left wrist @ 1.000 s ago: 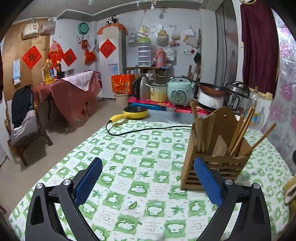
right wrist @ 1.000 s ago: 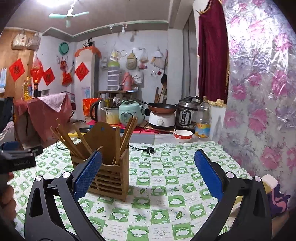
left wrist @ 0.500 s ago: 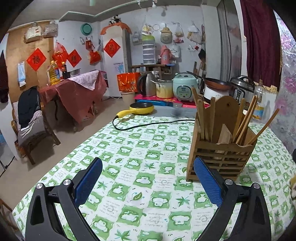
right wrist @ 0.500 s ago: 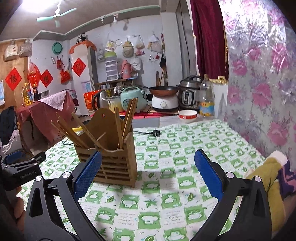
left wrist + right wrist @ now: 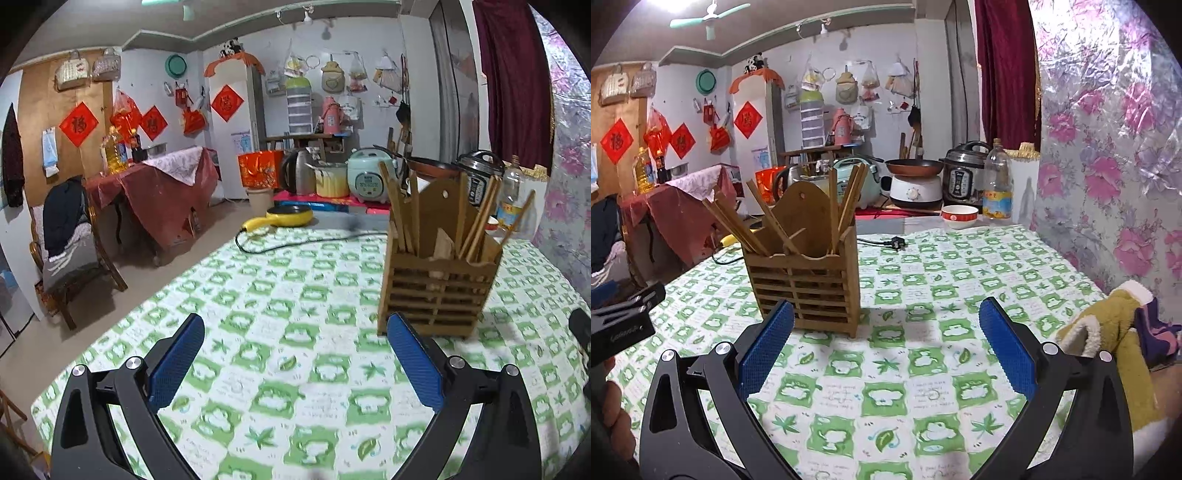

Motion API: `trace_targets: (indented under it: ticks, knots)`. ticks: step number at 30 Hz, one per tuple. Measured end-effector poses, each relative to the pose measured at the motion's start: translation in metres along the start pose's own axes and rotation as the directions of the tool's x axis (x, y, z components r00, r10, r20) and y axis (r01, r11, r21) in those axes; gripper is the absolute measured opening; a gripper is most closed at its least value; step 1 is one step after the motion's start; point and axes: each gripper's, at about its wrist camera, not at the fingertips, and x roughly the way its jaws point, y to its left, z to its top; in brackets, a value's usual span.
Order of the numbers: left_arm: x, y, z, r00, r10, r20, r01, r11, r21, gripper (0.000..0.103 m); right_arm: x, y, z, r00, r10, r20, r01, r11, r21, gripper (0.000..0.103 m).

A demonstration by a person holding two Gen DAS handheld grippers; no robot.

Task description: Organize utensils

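Note:
A slatted wooden utensil holder stands upright on the green-and-white checked tablecloth, with several wooden chopsticks leaning out of it. My left gripper is open and holds nothing; the holder sits just beyond its right finger. My right gripper is open with nothing between its fingers; the holder stands just past its left finger. The left gripper's black body shows at the left edge of the right wrist view.
A yellow electric pan with its black cord lies at the table's far edge. A red-and-white bowl, a bottle and cookers stand behind. A yellow fleece garment rests on the right. A chair stands left.
Both grippers have drawn back and tilted, so the holder now sits farther off and more upright in view. Both have stayed open throughout.

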Motion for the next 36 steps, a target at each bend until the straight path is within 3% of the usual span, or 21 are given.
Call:
trace_targets:
  ticks: [4,8,18,25,36]
  knots:
    - [-0.001,0.003,-0.014,0.999,-0.004,-0.042,0.005,1.000,0.013,0.097,-0.003,-0.002,-0.005,1.000,0.006,-0.014,-0.006,1.000,0.007,0.097]
    - [-0.005,0.006,-0.016,1.000,-0.001,-0.020,0.001,1.000,0.004,0.097,-0.005,-0.001,-0.013,0.999,0.023,-0.041,-0.023,1.000,0.005,0.097]
    - [-0.013,-0.004,-0.015,1.000,-0.001,0.017,0.000,0.999,0.044,0.097,-0.014,0.010,-0.013,1.000,0.022,0.000,-0.022,0.999,-0.048,0.097]
    - [-0.018,-0.004,-0.013,0.999,-0.047,0.026,0.046,0.998,0.032,0.097,-0.024,0.001,-0.004,0.998,0.032,0.046,-0.033,0.999,0.039,0.097]
    - [-0.011,-0.005,-0.015,0.999,-0.040,-0.004,0.041,0.999,0.033,0.097,-0.018,0.012,-0.012,0.999,0.048,0.000,-0.048,0.999,-0.011,0.097]
